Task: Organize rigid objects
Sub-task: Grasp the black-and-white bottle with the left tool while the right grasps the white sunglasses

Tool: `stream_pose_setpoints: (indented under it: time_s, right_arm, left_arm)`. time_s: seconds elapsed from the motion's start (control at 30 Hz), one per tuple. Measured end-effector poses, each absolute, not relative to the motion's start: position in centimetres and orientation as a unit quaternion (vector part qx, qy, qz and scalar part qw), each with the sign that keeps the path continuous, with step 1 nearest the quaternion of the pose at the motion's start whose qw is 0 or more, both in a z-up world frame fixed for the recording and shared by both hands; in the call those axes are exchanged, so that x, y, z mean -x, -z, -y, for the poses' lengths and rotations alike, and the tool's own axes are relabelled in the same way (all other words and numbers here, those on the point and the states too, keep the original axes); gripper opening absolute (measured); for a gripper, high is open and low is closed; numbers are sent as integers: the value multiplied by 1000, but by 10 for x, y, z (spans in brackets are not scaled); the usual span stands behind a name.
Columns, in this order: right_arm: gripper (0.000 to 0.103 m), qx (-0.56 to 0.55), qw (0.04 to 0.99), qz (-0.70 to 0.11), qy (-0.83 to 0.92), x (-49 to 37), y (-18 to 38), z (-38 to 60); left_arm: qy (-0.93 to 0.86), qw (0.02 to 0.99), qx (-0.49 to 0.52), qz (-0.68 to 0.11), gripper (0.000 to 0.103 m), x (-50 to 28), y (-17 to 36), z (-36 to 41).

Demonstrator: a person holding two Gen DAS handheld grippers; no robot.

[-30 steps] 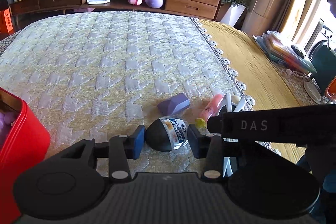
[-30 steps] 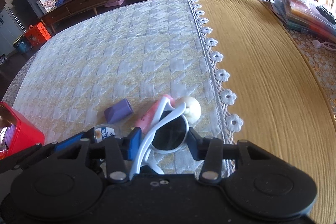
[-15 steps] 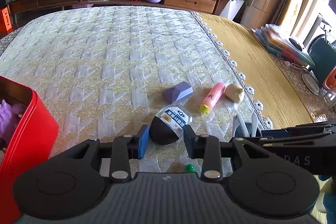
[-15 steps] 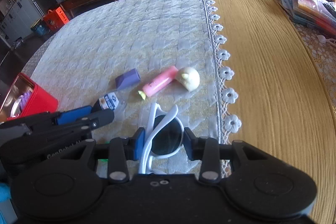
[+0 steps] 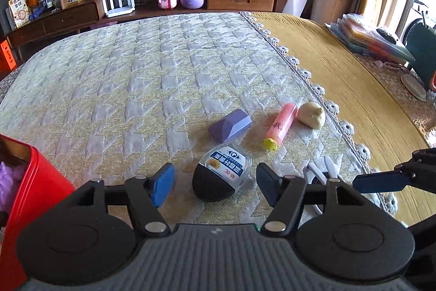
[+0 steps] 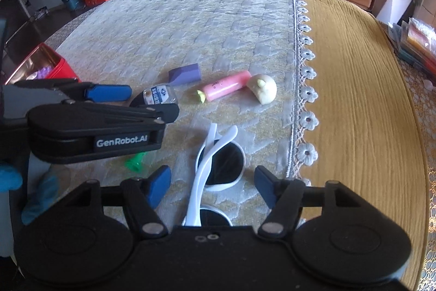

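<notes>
Glossy, probably plastic sunglasses point(image 6: 222, 162); quilted cloth point(image 6: 190, 26)

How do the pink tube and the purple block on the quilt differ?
Shape: the pink tube is a long round cylinder; the purple block is short and faceted, with flat faces.
Colour: the pink tube carries a yellow-green cap at its near end and dark writing; the purple block is plain.
Contact: the pink tube's far end meets the cream toy; the purple block lies apart.
Both lie flat on the quilt, ungripped.
</notes>
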State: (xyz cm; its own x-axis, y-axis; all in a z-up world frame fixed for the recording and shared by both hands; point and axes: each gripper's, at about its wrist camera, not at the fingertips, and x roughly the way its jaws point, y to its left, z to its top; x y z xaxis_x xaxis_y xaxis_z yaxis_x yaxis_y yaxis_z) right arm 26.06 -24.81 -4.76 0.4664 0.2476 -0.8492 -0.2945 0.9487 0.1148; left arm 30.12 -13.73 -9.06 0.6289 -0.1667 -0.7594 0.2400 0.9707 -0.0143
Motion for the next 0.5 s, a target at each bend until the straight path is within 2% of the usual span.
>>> stream_pose_setpoints:
  time_s: [0.1, 0.23, 0.37, 0.47, 0.5]
  right_arm:
    - [68, 46, 858, -485, -160, -257, 49, 241]
    - [61, 76, 864, -472, -155, -253, 51, 233]
    - [55, 81, 871, -458, -159, -247, 53, 234]
    - [39, 84, 875, -450, -161, -243, 52, 234]
    - [37, 83, 876, -447, -162, -243, 51, 234]
  left_arm:
    - [117, 905, -66, -405, 65, -300, 94, 144]
    - [123, 905, -72, -401, 64, -302, 95, 146]
    - [130, 906, -79, -394, 44, -299, 94, 147]
    - [127, 907, -84, -393, 44, -299, 93, 148]
    - [124, 907, -83, -394, 44, -298, 93, 147]
